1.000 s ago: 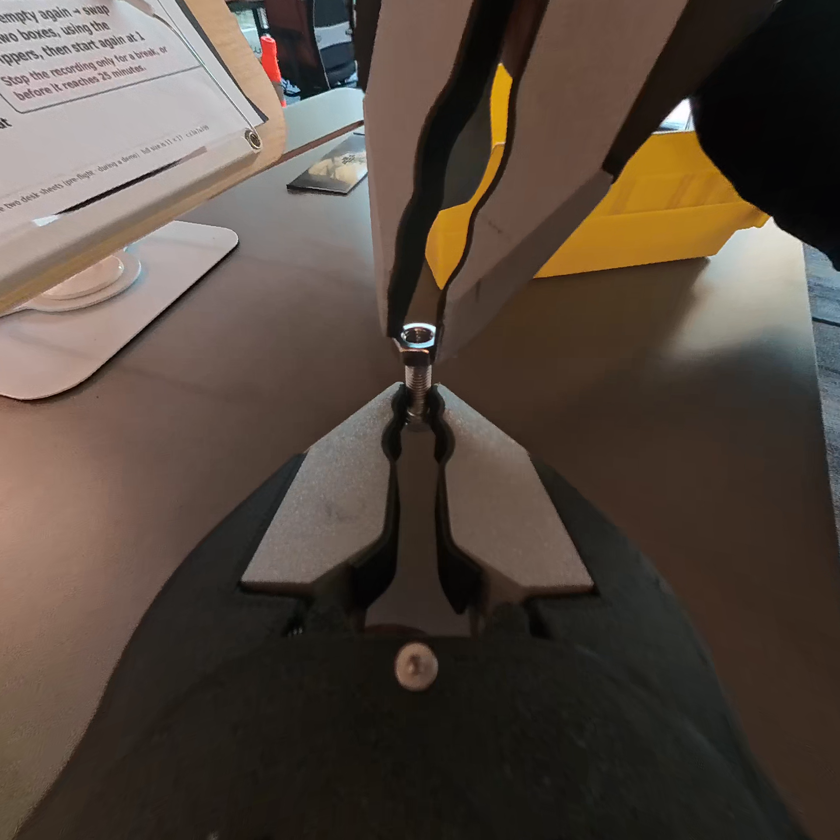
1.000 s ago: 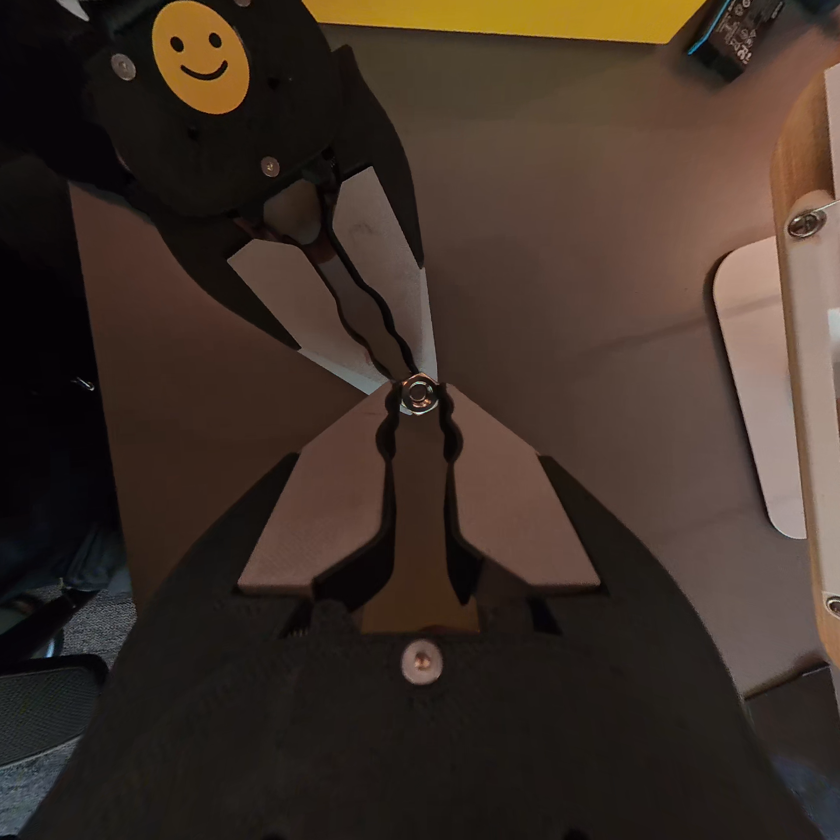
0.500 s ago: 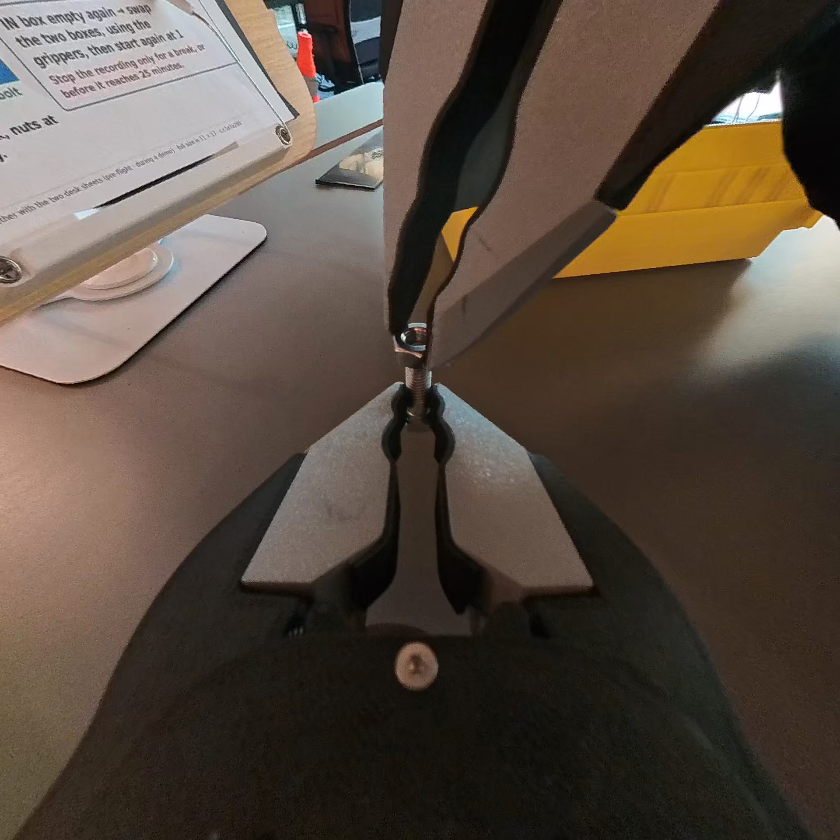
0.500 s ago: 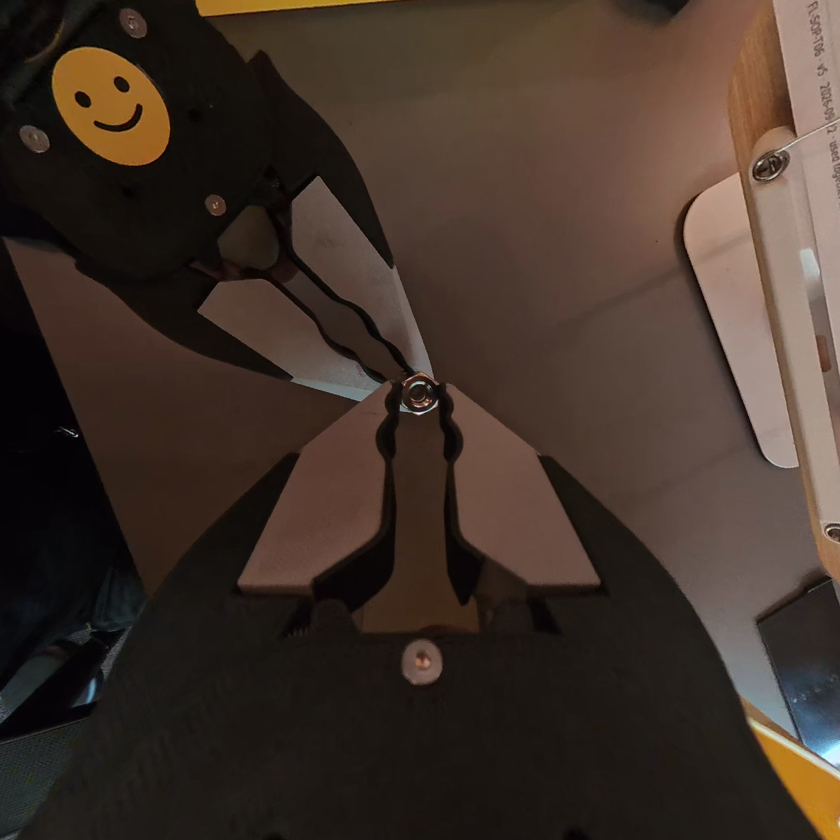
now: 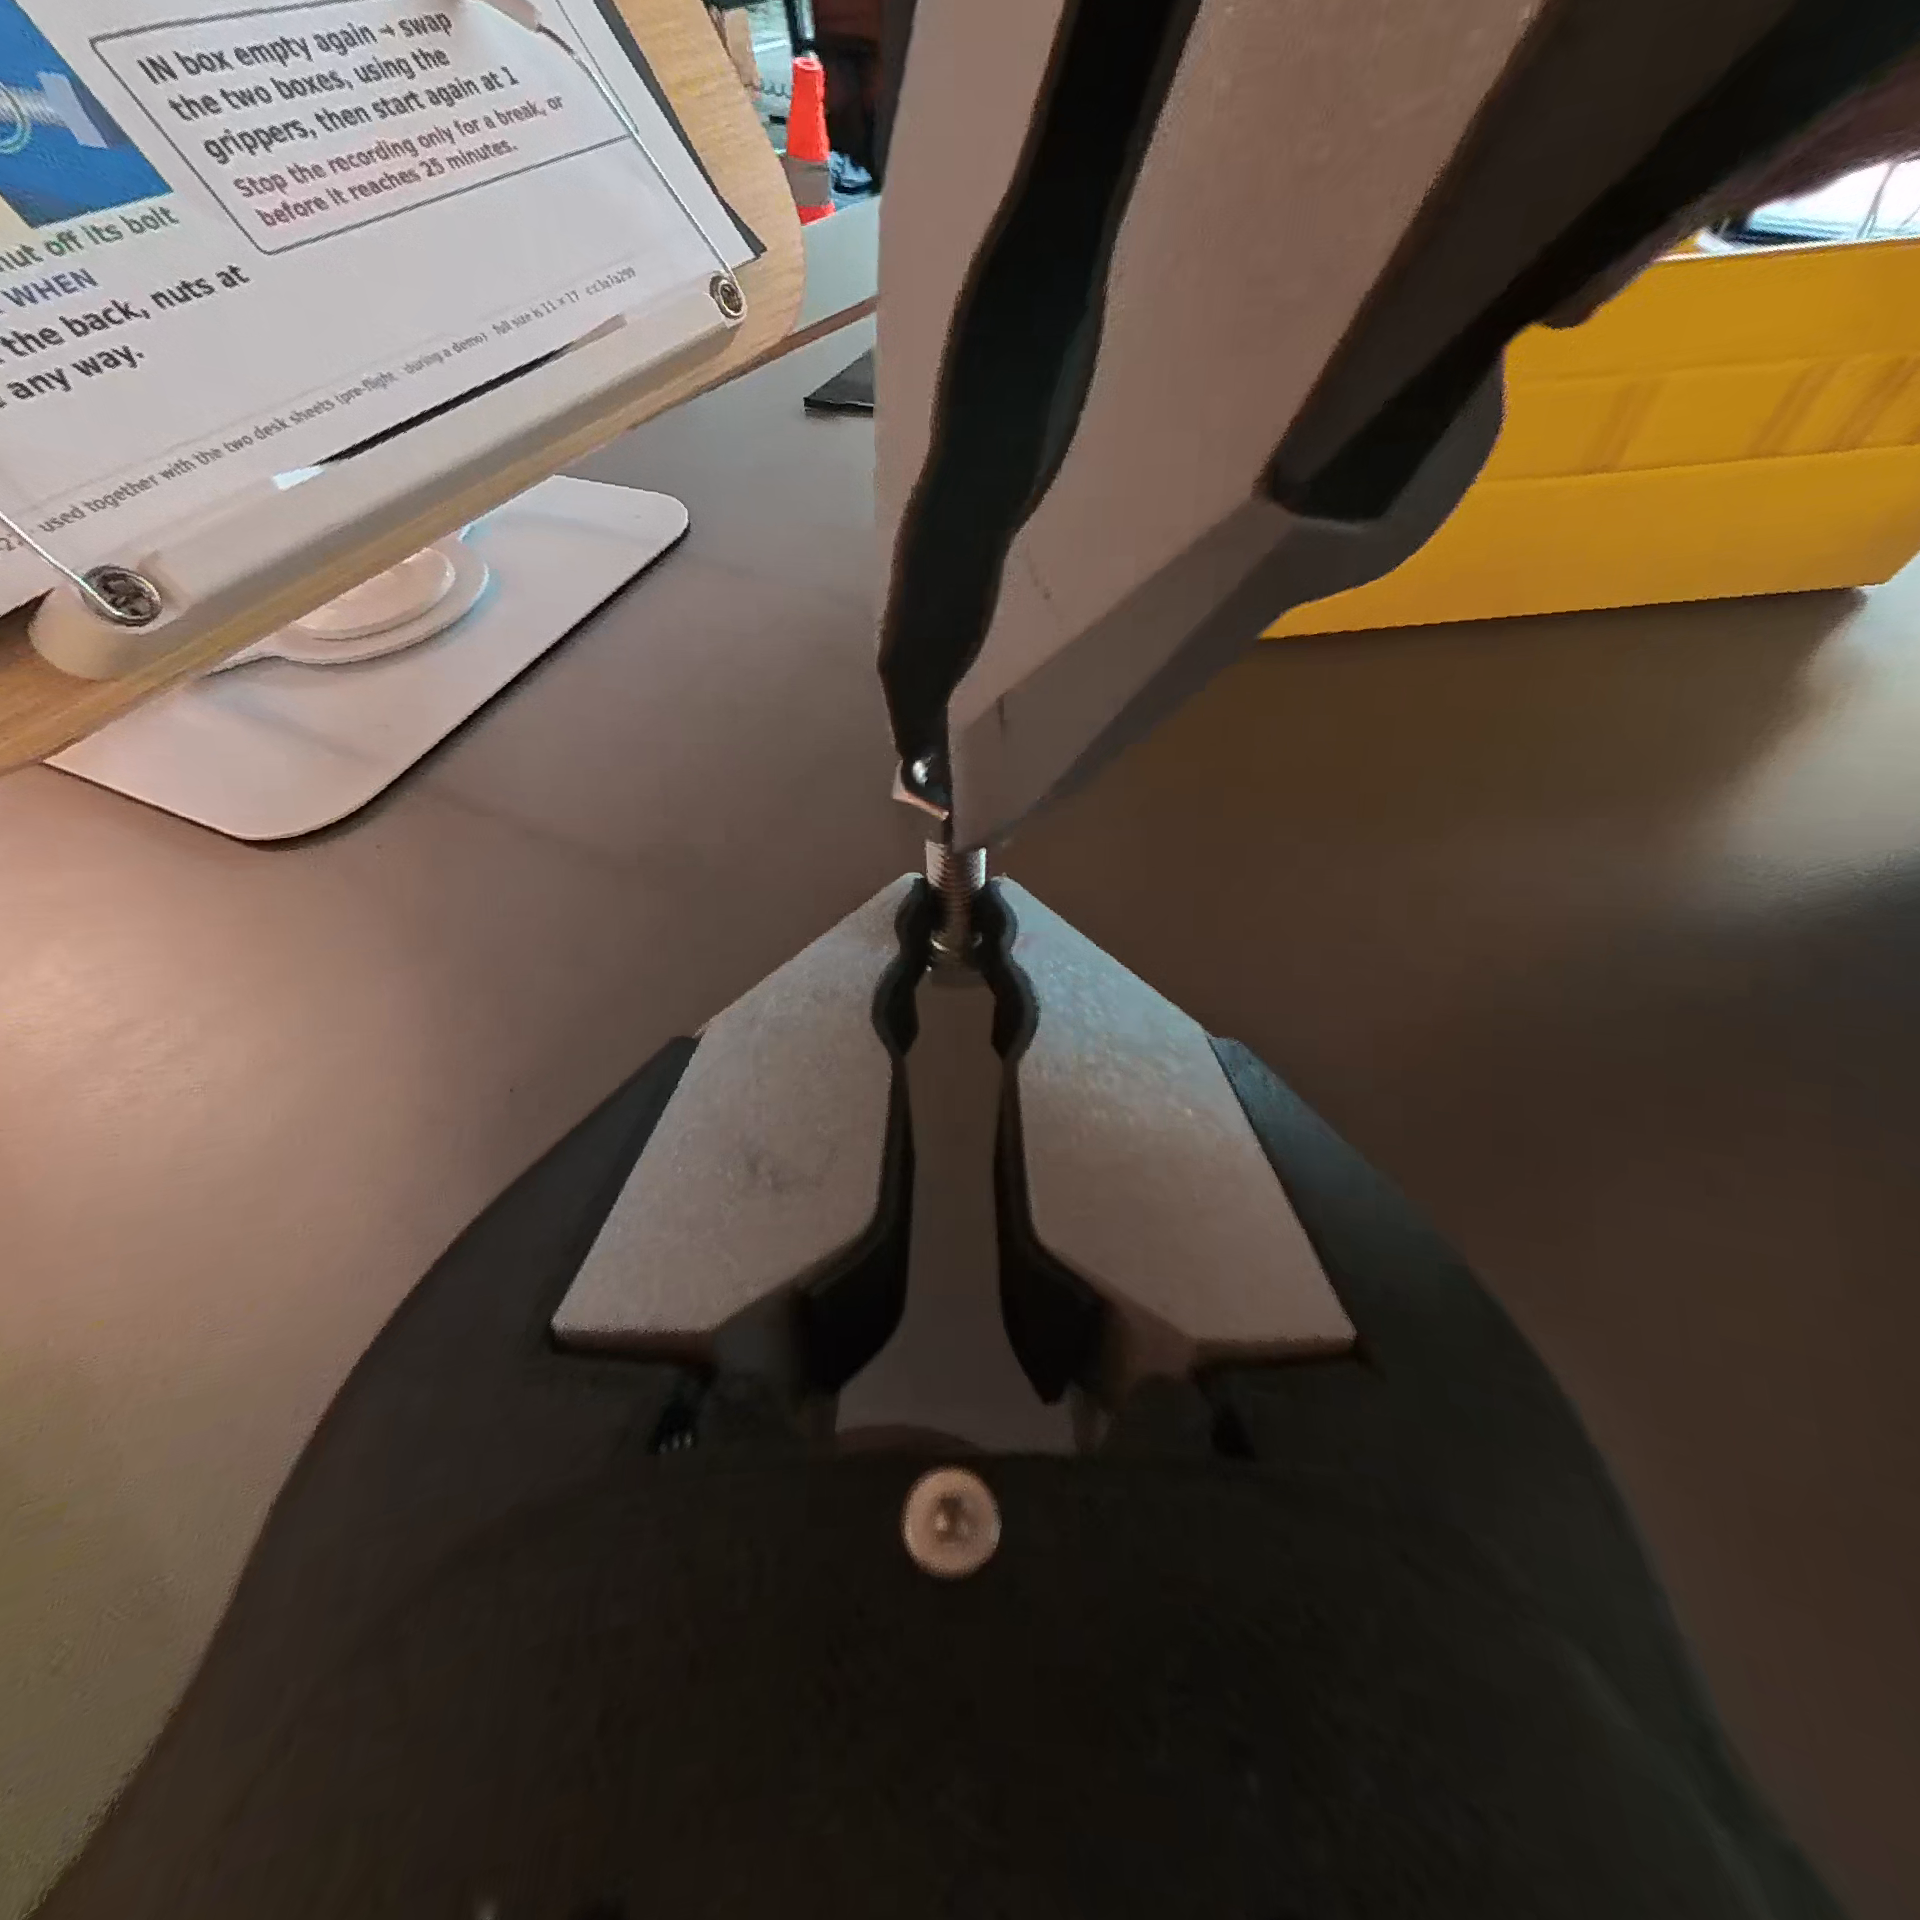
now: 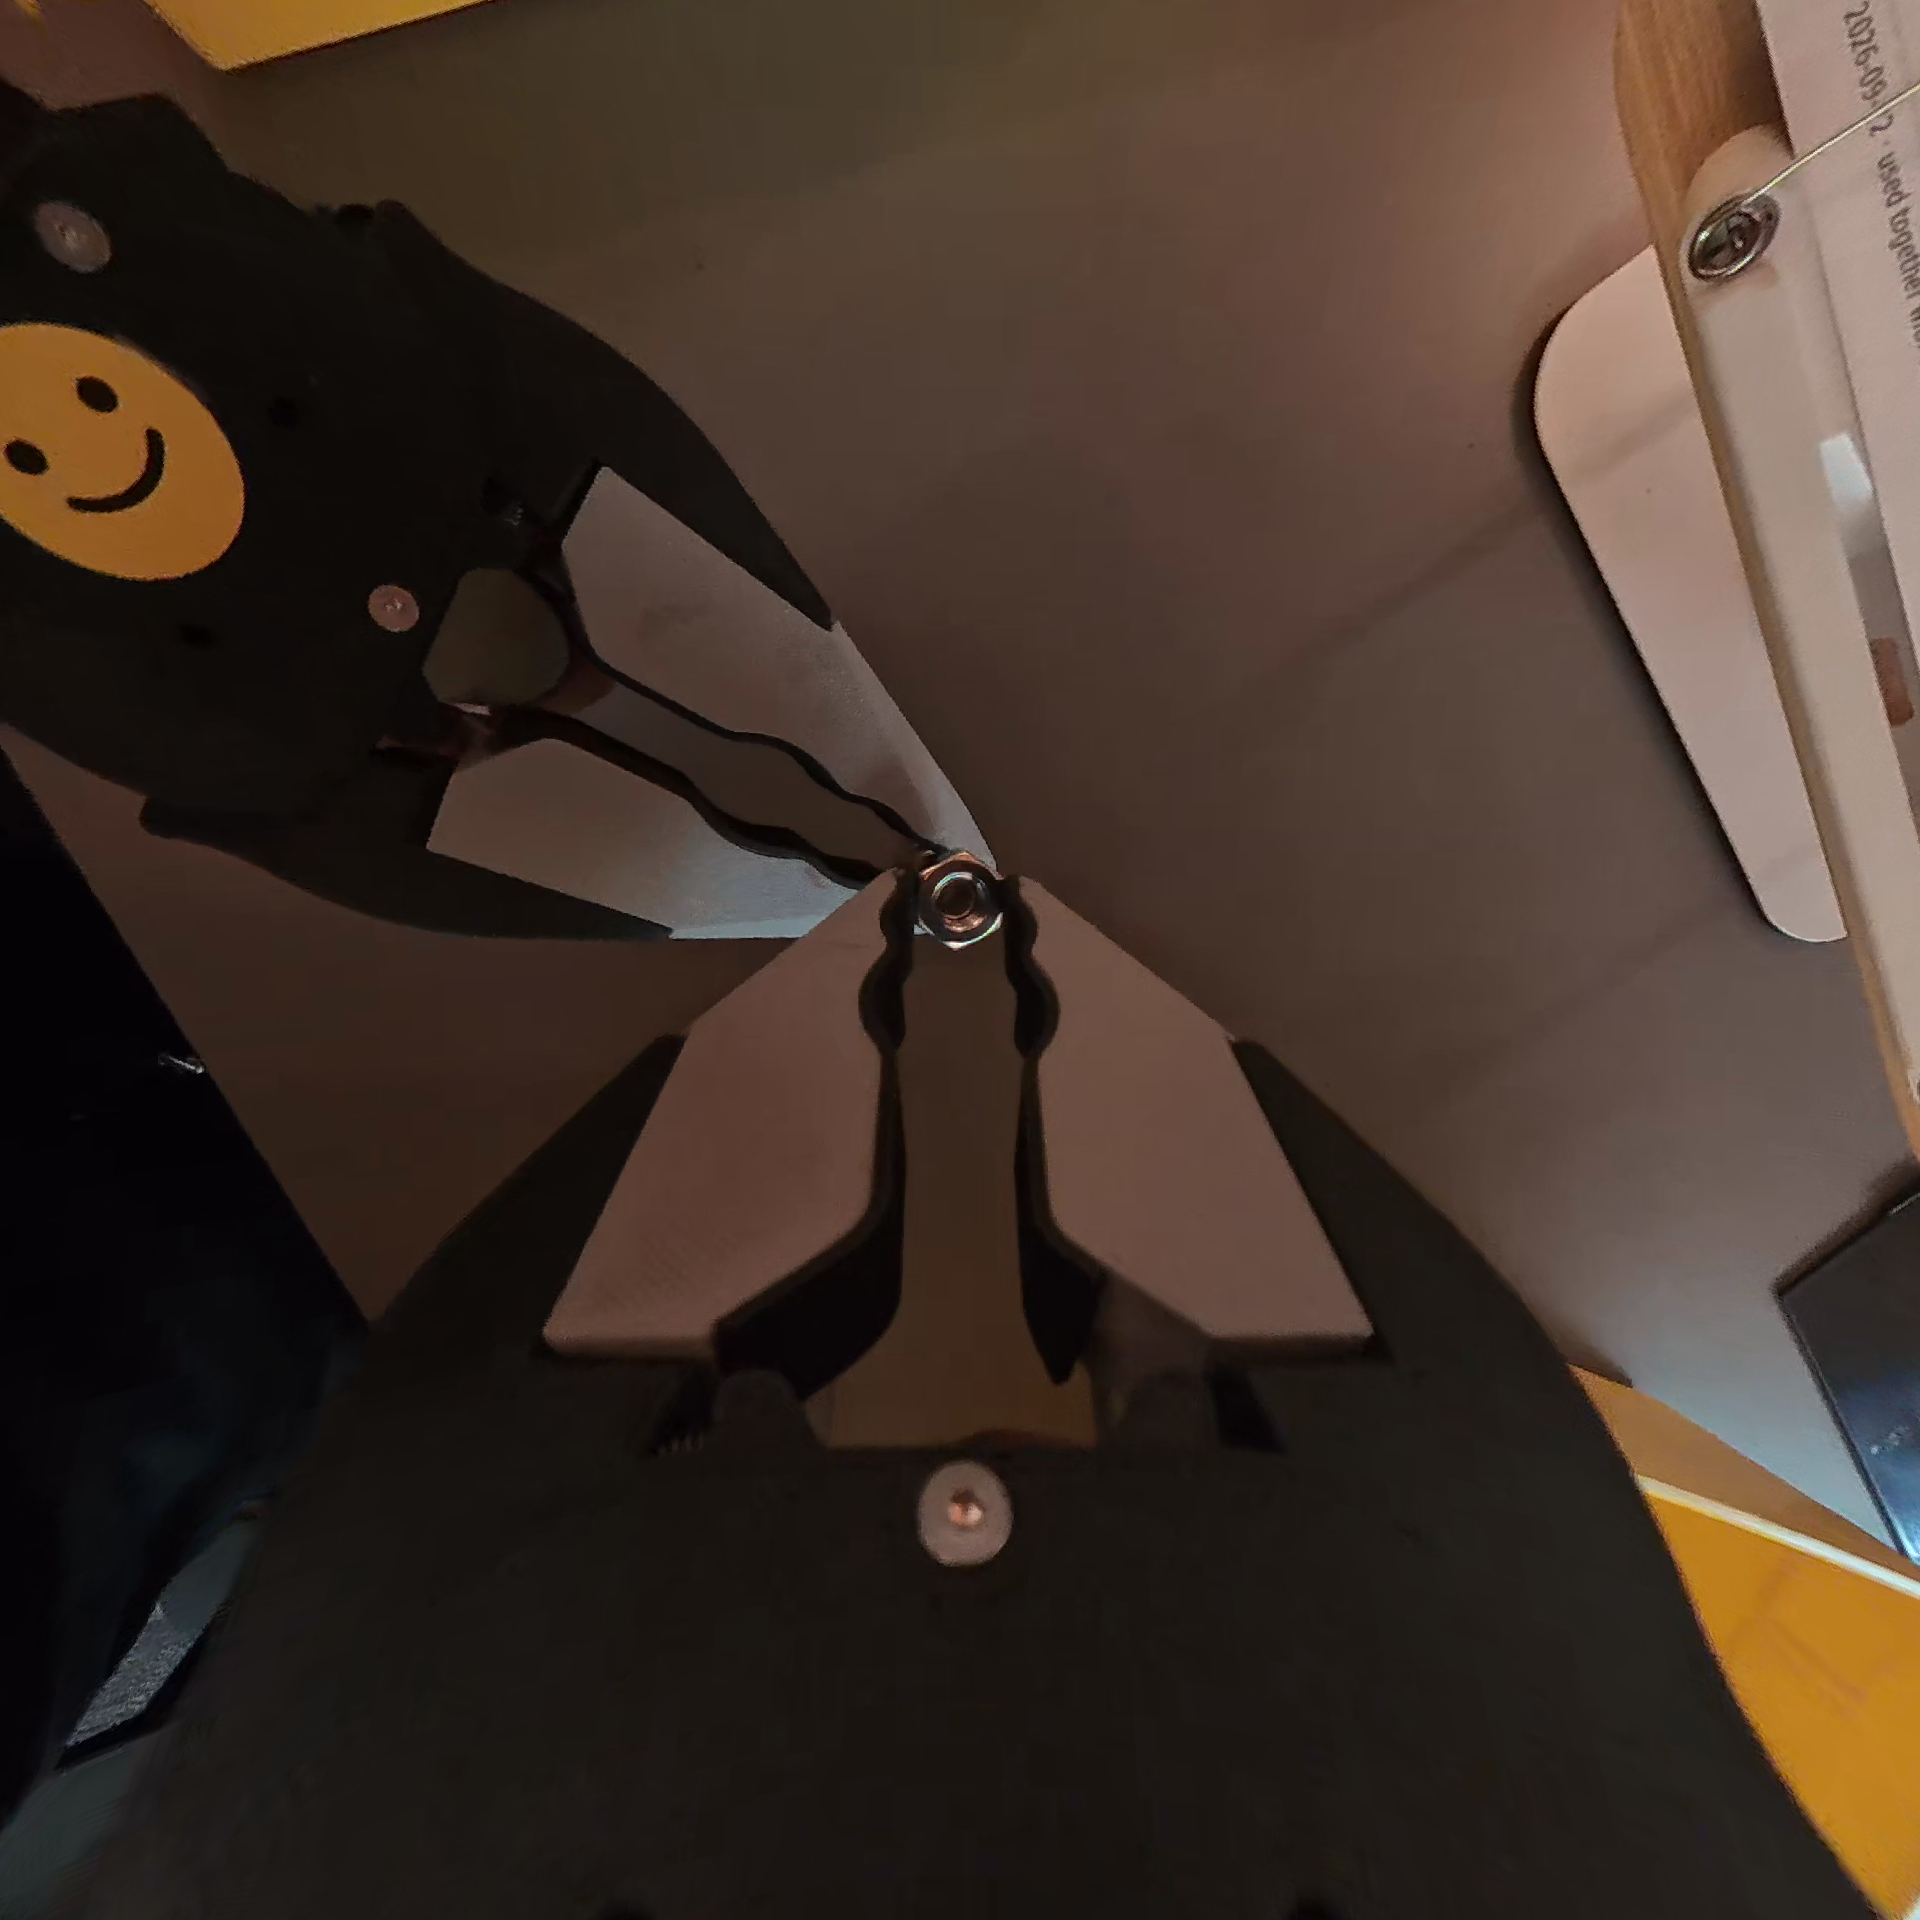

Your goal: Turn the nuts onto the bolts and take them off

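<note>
My left gripper (image 5: 954, 925) is shut on a small steel bolt (image 5: 951, 871) and holds it upright above the dark table, threads pointing up. My right gripper (image 6: 954, 902) comes down from above and is shut on a hex nut (image 6: 954, 902) that sits on the bolt's top end. In the left wrist view the nut (image 5: 923, 790) shows only as a bright edge between the right gripper's fingertips (image 5: 1039, 727). In the right wrist view the left gripper (image 6: 914, 857), with a yellow smiley sticker on its body, reaches in from the left under the nut.
A white stand (image 5: 416, 665) with a printed instruction sheet on a wooden board (image 5: 312, 260) stands at the left. A yellow bin (image 5: 1662, 468) is at the back right. A dark flat card (image 6: 1860, 1382) lies on the table (image 5: 1455, 1039).
The right gripper has turned around the bolt's axis with the nut in it, so the left gripper now appears swung further left in its view. The left gripper has kept hold of the bolt.
</note>
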A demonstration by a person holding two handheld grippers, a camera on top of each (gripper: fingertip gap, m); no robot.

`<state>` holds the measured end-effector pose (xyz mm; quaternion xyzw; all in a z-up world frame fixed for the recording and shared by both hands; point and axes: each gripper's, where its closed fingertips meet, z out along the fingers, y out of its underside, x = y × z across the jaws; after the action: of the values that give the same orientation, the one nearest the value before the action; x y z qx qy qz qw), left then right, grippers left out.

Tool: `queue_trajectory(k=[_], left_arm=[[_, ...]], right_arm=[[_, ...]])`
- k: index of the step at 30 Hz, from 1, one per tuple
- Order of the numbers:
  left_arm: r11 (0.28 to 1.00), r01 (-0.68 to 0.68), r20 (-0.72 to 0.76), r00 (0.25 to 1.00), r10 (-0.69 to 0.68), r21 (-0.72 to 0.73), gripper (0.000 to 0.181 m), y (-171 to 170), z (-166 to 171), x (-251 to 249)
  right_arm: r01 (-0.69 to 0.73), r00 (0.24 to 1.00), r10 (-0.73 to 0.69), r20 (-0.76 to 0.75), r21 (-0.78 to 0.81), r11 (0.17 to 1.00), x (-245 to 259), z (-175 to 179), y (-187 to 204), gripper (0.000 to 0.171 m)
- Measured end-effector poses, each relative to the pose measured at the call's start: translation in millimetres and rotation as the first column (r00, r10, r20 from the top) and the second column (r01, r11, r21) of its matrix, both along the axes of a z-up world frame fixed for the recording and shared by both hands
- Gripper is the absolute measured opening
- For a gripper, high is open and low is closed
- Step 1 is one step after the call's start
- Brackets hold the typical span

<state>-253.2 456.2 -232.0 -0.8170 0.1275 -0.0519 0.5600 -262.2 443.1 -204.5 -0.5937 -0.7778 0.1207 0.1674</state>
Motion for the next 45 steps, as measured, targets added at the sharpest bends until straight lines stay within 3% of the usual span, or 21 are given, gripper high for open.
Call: queue_trajectory(k=[1,17,30,45], left_arm=[[1.0,-0.007,0.003,1.0,0.007,0.0,0.007,0,0,-1],[0.998,-0.061,-0.013,0.998,0.061,0.012,0.007,0,1,-6],[0.984,-0.179,-0.035,0.983,0.179,0.004,0.007,6,0,-12],[0.99,-0.143,0.016,0.99,0.143,-0.013,0.007,5,-1,-8]], right_arm=[[0.007,1.0,-0.007,0.001,0.004,1.0,-1,0,0,0.015],[0.1,0.994,-0.101,0.035,0.037,0.994,-5,1,0,0.015],[0.175,0.984,-0.177,0.03,0.058,0.983,-9,0,6,0.015],[0.156,0.987,-0.156,0.026,0.014,0.988,-7,-1,4,0.018]])
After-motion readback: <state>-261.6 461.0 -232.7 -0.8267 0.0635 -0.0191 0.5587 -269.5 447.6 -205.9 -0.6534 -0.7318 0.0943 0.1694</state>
